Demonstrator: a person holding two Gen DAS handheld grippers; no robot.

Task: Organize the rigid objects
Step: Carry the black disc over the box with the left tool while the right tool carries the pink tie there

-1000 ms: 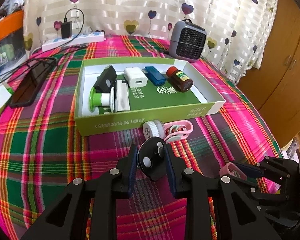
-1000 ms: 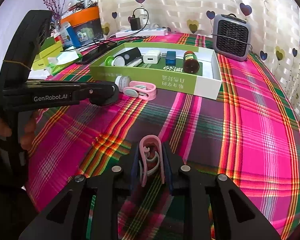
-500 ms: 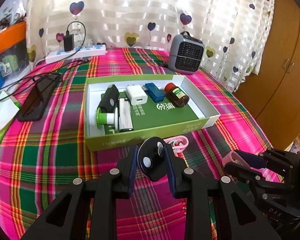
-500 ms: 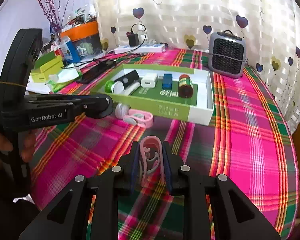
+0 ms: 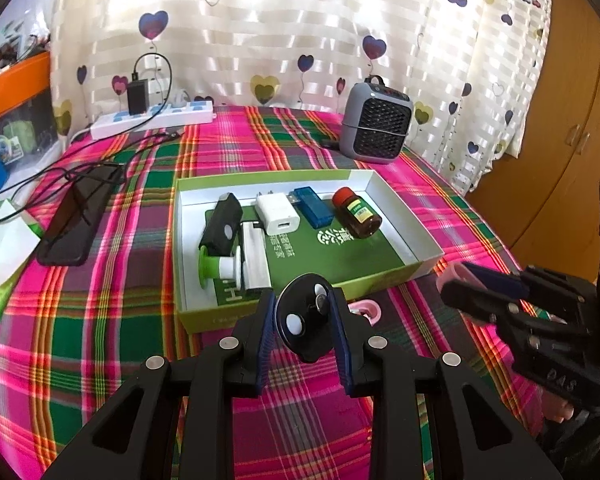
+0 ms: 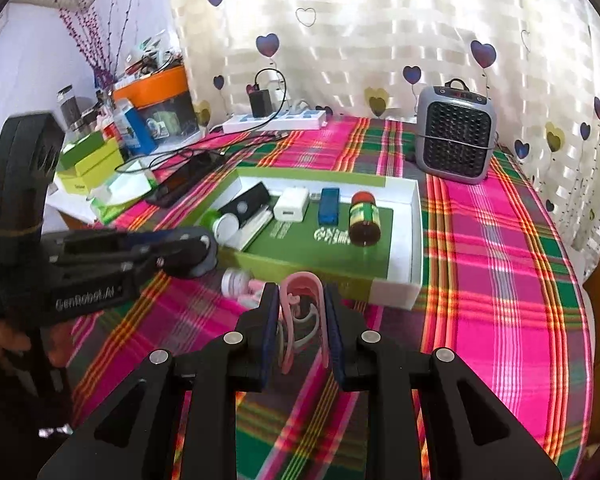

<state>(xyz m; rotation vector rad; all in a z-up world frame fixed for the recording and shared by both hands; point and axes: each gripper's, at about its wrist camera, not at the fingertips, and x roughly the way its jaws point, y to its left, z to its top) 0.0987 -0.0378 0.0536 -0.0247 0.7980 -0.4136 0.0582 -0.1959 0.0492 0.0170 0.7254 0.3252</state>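
Two hand-held grippers over the plaid-covered counter (image 5: pixel 100 320), both loaded; the left hand-held gripper (image 5: pixel 305 322) is clamped on one black round disc (image 5: pixel 306 330) w/ a white button on its face, held just above the near wall of the green-and-white box (image 5: pixel 404 216); the right hand-held gripper (image 6: pixel 302 322) is pinched tight on one pink clip (image 6: pixel 302 304), held off the cloth, near the box's front edge.

Inside the box, six things: 1 black remote-like block (image 5: pixel 222 226), 1 white charger plug (image 5: pixel 278 214), 1 blue USB stick (image 5: pixel 313 207), 1 brown bottle (image 5: pixel 357 213) lying on its side, 1 green-and-white roller-like piece (image 5: pixel 219 268), 1 white bar (image 5: pixel 255 260) beside it.

On the cloth just outside the box front: 1 more pink clip (image 6: pixel 254 294) and 1 white round cap (image 6: pixel 233 280) touching it.

Further back: 1 grey heater (image 5: pixel 376 122), 1 white power strip (image 5: pixel 152 118) w/ 1 black adapter (image 5: pixel 137 96) plugged in, 1 dark phone (image 5: pixel 78 216) w/ cables; heart-print curtain (image 5: pixel 300 32) behind.
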